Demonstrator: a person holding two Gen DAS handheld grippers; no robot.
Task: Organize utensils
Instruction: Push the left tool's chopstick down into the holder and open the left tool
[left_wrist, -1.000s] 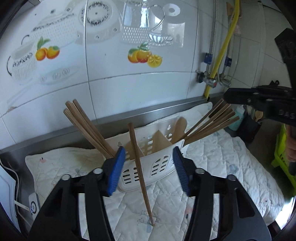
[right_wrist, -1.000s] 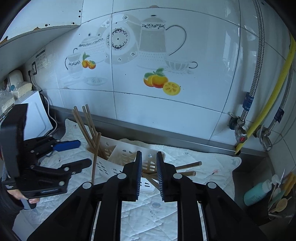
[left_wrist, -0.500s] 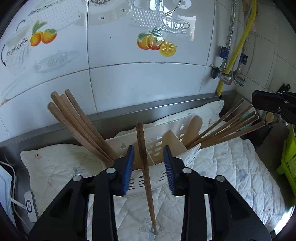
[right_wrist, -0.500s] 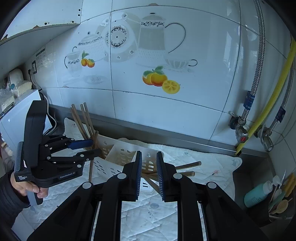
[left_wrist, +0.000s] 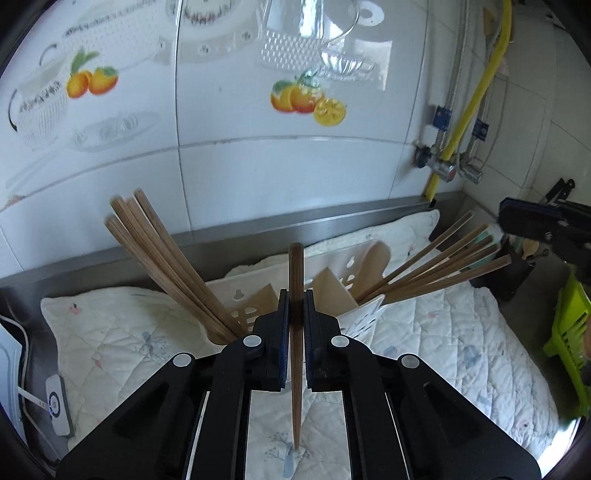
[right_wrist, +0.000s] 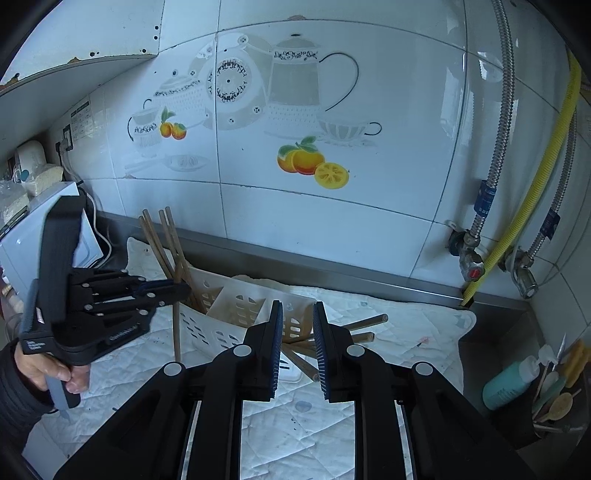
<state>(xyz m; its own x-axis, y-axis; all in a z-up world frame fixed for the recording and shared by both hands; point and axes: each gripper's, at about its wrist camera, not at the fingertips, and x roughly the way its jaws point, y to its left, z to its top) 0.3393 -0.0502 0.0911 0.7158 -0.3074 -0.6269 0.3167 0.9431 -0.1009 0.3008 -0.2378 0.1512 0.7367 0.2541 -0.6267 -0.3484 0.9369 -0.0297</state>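
Observation:
My left gripper (left_wrist: 295, 332) is shut on a single wooden chopstick (left_wrist: 296, 273) that stands upright, its tip on the quilted mat (left_wrist: 443, 354) in front of the white utensil holder (left_wrist: 255, 299). A bundle of chopsticks (left_wrist: 159, 254) leans out of the holder's left end, another bundle (left_wrist: 443, 266) out of its right end. In the right wrist view the left gripper (right_wrist: 181, 290) holds the chopstick (right_wrist: 176, 332) beside the holder (right_wrist: 236, 314). My right gripper (right_wrist: 297, 350) has a narrow gap between its pads and holds nothing, above the mat.
A tiled wall with a steel ledge runs behind the mat. Pipes and a yellow hose (right_wrist: 532, 192) stand at the right. A teal bottle (right_wrist: 509, 384) and a pot of spoons (right_wrist: 554, 402) sit at the far right. A white appliance (right_wrist: 44, 236) stands at the left.
My left gripper's jaws have closed from wide apart onto the upright chopstick. The right gripper has stayed nearly still.

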